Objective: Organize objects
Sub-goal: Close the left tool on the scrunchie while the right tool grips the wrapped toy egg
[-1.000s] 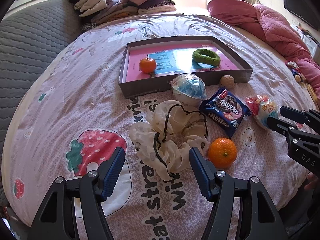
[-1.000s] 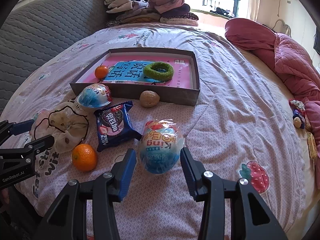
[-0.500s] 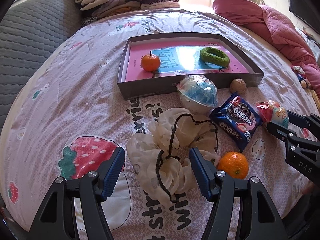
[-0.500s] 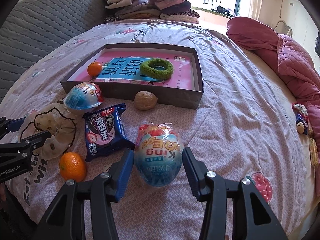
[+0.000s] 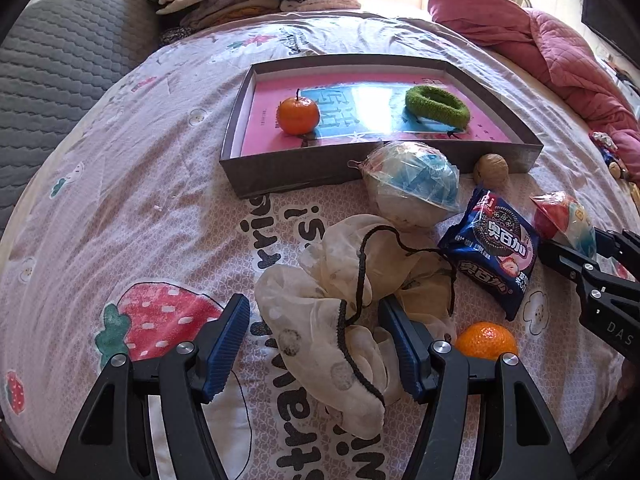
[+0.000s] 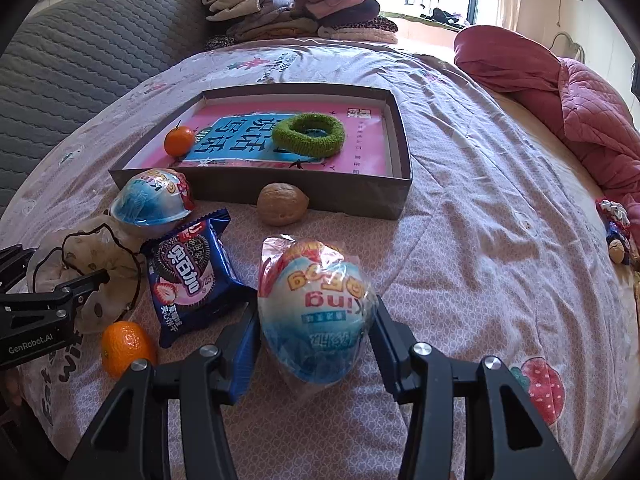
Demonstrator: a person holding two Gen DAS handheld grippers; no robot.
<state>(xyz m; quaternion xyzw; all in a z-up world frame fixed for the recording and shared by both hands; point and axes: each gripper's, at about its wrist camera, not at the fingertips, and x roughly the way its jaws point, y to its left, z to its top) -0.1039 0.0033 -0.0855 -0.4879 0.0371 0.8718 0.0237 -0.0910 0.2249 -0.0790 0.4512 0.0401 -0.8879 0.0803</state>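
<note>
Right wrist view shows the right gripper (image 6: 312, 344) set around a wrapped toy egg (image 6: 316, 312), one finger on each side, jaws at or nearly at the wrapper; whether they press yet I cannot tell. The egg lies on the bed (image 6: 480, 240) with its long axis pointing roughly toward the box (image 6: 360, 190), which sits straight ahead of it. A walnut (image 6: 282, 204) rests between egg and box, just beside the box's near wall, so I judge the carry should lift clear over it. To the right of the box the bed offers free room.

Left wrist view has the left gripper (image 5: 316, 344) wide apart, straddling a cream cloth scrunchie (image 5: 352, 292) that lies nearer than the box. Its black cord trails toward a blue biscuit packet (image 5: 492, 256), and a loose tangerine (image 5: 484, 340) sits just beside the gripper's right finger. A second wrapped egg (image 5: 412, 184) touches the box's near wall. Inside the box lie another tangerine (image 5: 298, 114) and a green ring (image 5: 436, 102), with open floor between them.
</note>
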